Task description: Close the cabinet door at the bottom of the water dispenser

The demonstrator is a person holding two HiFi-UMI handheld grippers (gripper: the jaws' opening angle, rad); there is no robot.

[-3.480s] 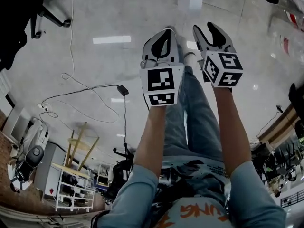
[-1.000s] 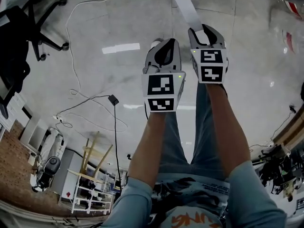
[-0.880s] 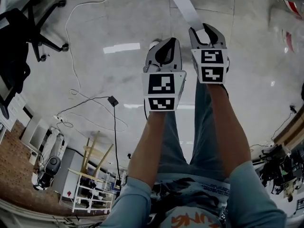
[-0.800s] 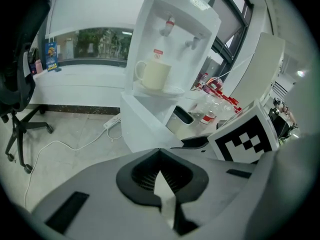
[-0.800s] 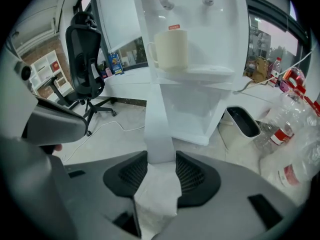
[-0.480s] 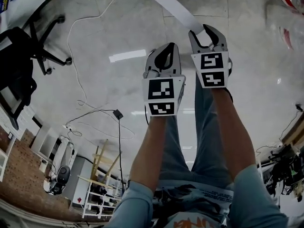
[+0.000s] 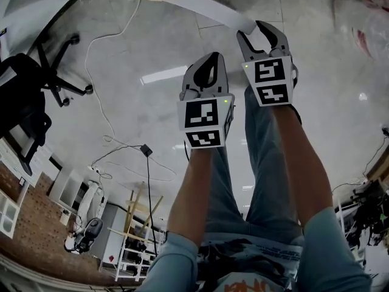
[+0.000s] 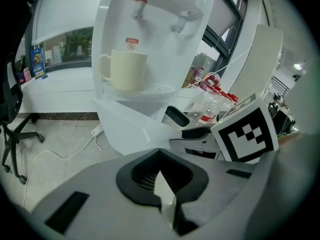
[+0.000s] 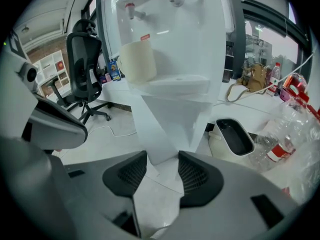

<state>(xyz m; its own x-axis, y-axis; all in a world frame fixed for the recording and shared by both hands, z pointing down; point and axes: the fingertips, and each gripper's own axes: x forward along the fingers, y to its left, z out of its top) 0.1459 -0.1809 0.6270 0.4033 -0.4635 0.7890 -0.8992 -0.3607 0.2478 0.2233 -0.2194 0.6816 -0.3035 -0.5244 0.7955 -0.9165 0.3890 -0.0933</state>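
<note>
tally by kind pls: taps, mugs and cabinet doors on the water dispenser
taps: 2
mug: 1
cabinet door: 1
total: 4

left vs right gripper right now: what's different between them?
Left gripper has its jaws together; right gripper has its jaws apart, and they have just been opening. The left gripper holds nothing; the white cabinet door has its edge between the right gripper's jaws, with the pads off it. In the head view the right gripper reaches farther forward than the left gripper. Both point down toward the water dispenser.
</note>
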